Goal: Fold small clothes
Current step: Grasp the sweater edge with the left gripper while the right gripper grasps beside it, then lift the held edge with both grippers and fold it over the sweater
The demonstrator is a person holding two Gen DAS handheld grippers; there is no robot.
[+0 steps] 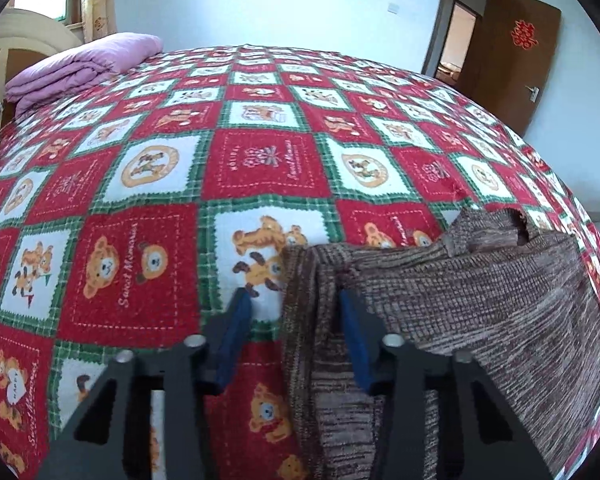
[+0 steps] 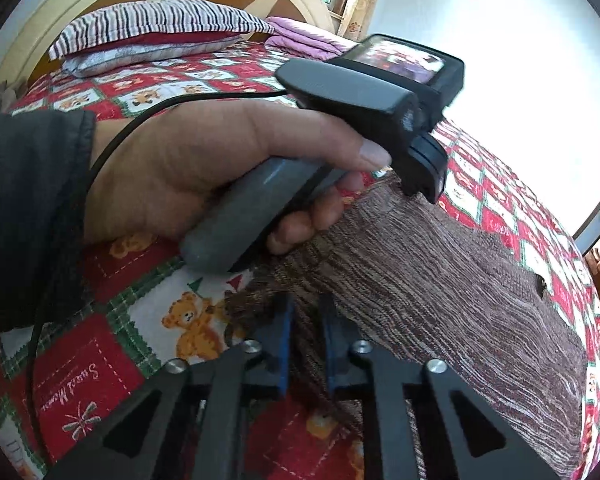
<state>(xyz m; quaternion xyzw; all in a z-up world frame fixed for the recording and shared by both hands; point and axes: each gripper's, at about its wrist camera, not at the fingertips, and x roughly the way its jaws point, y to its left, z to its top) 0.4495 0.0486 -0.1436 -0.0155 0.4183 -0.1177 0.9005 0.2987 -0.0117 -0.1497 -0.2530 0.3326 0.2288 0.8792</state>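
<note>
Fold looks about halfway, I'd guess. Left tool [image 1: 292, 300] has its jaws apart around a bunched edge of the brown knit top [image 1: 480, 300], at 6 o'clock. Right tool [image 2: 306, 312] looks clamped on another edge. The top hangs lifted over the bed [image 1: 260, 160], doubled, not laid flat yet. Purple blanket [image 1: 84, 68] way back at 10 o'clock.

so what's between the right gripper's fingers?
A bunched edge of the brown knit garment runs through the right gripper, seen in the right wrist view.
</note>
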